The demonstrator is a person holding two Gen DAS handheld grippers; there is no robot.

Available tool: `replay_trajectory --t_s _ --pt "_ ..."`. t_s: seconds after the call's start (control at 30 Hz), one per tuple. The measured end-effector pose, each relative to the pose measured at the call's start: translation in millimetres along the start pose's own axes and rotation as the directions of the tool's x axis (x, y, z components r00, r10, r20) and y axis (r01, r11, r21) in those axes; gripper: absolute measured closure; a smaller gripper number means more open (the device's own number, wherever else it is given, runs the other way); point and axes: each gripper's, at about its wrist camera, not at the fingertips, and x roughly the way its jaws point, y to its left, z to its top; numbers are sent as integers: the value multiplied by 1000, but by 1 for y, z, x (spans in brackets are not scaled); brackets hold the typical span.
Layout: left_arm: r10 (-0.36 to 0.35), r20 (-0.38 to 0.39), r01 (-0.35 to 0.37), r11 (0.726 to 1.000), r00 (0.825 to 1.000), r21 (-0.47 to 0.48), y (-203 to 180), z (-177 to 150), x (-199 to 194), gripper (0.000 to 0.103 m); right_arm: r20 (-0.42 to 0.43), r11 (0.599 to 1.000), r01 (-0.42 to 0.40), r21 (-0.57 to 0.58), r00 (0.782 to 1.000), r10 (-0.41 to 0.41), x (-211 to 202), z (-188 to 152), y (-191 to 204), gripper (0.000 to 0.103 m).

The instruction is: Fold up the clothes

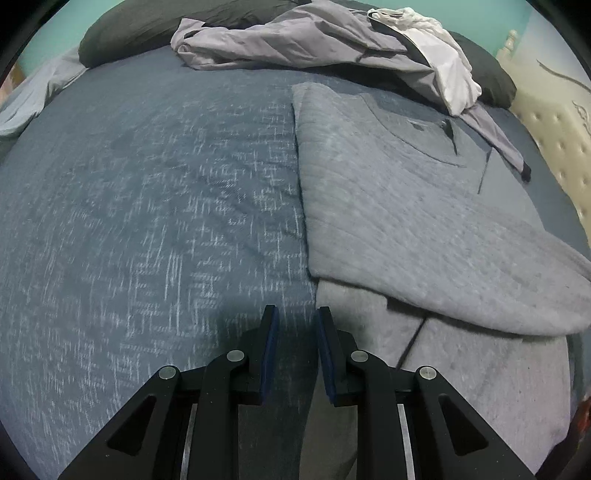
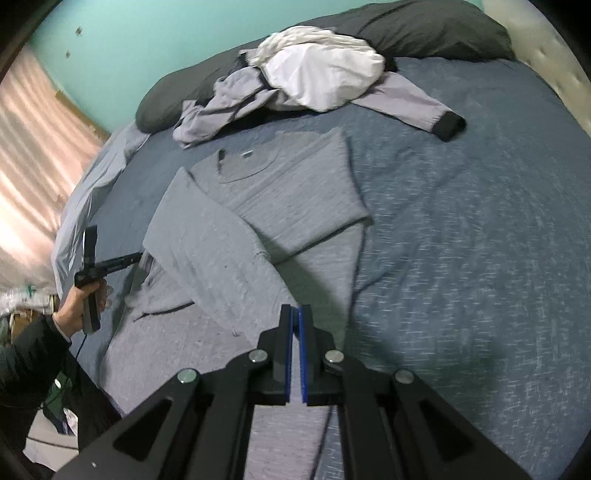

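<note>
A grey sweater (image 1: 413,206) lies flat on the blue bedspread (image 1: 147,192), with one sleeve folded across its body; it also shows in the right wrist view (image 2: 266,206). My left gripper (image 1: 294,314) is open and empty, low over the sweater's left edge near the hem. In the right wrist view the left gripper (image 2: 138,256) sits at the sweater's left edge. My right gripper (image 2: 296,314) is shut, with nothing seen between its pads, hovering above the sweater's lower part.
A lilac jacket (image 2: 229,99) and a white garment (image 2: 325,70) are heaped at the head of the bed by dark pillows (image 2: 424,33). A tufted headboard (image 1: 554,140) is at the right. A pale sheet (image 2: 85,192) hangs off the left edge.
</note>
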Motion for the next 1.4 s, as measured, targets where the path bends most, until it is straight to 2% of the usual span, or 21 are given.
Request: replay_trajectory --t_s 0.27,0.33,0.47,0.63,0.87,0.9,1.0,1.1,1.2,1.4 --pt "-26 32 26 1000 999 -6 -1 10 1 80 -1 998 42 47 999 -42 9 -8 -27 100" --pt "-37 39 36 999 999 27 -4 11 -1 80 4 996 54 71 999 -54 11 -10 -37 100" --pt "-14 26 11 992 1000 127 -16 5 3 80 -1 994 61 86 998 -61 16 -12 -47 100" --pt "-32 39 28 996 999 90 -15 7 6 80 -6 995 61 83 998 -61 18 -14 -46 100" --pt "-92 89 89 995 992 42 -20 33 4 80 -14 995 55 85 998 -54 19 -15 -47 100" --pt "-96 98 93 995 991 42 -20 36 2 83 -17 995 55 83 998 -54 20 -16 -46 100" --pt "-80 112 74 996 991 55 -19 42 -3 93 -22 996 51 77 999 -50 23 -15 -44 100" --pt "-50 128 43 997 990 60 -12 48 -12 94 -26 996 45 74 999 -43 24 -15 -41 100" --pt "-36 138 33 999 990 22 7 53 -22 95 -37 997 35 64 999 -33 26 -15 -37 100" --pt "-33 89 37 998 996 -41 31 47 -7 95 -106 1000 13 17 994 -11 46 -27 -12 100"
